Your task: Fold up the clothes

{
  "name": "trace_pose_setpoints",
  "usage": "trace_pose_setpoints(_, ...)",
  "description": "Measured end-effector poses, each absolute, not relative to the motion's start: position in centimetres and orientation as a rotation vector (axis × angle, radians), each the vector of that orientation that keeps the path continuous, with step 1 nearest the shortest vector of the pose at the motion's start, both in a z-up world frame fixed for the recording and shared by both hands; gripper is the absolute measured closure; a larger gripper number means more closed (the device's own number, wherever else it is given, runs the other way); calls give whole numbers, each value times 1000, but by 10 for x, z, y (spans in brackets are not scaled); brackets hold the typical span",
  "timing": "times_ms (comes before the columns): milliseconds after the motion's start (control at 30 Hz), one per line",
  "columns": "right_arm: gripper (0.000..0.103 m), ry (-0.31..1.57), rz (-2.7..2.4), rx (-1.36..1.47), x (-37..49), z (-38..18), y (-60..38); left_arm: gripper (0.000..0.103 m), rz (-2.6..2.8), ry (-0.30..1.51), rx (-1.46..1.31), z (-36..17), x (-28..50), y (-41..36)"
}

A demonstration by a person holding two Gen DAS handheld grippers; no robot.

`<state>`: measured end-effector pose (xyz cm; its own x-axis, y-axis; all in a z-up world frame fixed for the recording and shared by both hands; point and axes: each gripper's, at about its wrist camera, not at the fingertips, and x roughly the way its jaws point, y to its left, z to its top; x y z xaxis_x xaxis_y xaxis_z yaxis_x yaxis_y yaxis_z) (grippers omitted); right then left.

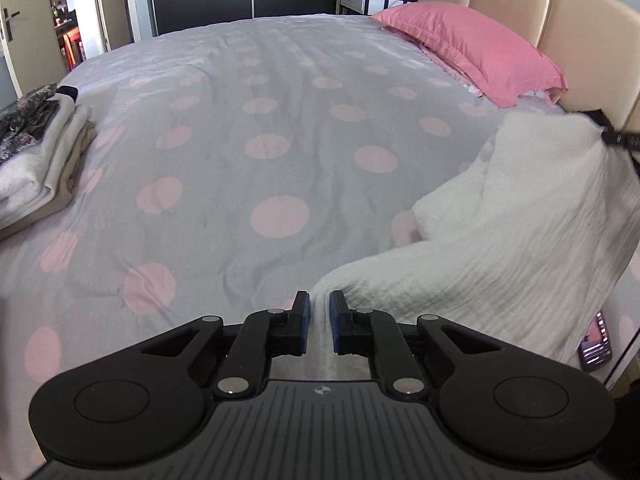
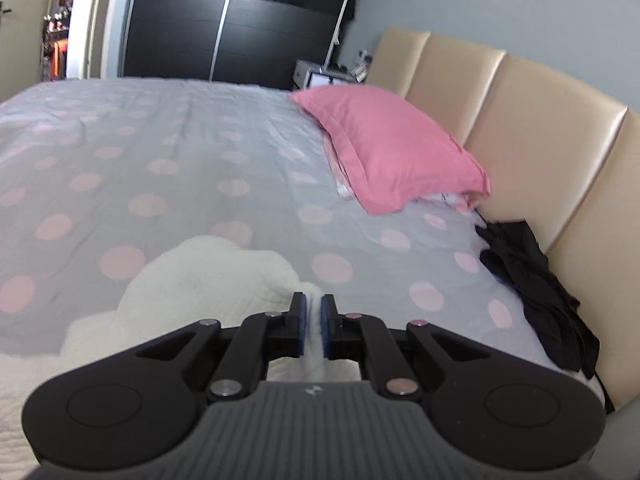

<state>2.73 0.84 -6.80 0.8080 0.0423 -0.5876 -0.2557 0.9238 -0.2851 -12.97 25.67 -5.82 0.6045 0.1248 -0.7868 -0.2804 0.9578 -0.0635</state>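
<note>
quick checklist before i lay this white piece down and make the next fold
1. Left gripper pinching the white garment: ok.
2. Right gripper pinching the same cloth: ok, fabric sits between the pads.
3. Cloth spread flat between the grippers: not ok, it sags and bunches.
4. Open area on the polka-dot bedspread ahead: ok.
5. Folded stack out of the way: ok, far left.
6. Phone near the cloth's hanging edge: cannot tell if clear.
</note>
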Motion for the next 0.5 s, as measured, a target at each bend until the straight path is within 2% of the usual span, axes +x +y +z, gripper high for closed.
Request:
trace_pose_setpoints(200, 91, 729, 84, -347, 49, -91, -9, 96, 77, 884, -228, -55, -132, 233)
trace_pose_setpoints(300, 67, 736, 104, -333, 45, -91, -12, 97, 33, 904, -227, -60, -134, 220)
trace_pose_setpoints(367, 67, 758, 160, -335, 40, -94, -4, 97, 2, 930, -221, -66, -135, 212)
trace_pose_setpoints(433, 61, 780, 217, -338, 35, -96, 4, 97, -29, 965, -199, -74, -136, 202)
trace_pose_setpoints(500, 59, 801, 275, -340, 30, -99, 12, 97, -53, 1003, -177, -84, -137, 193)
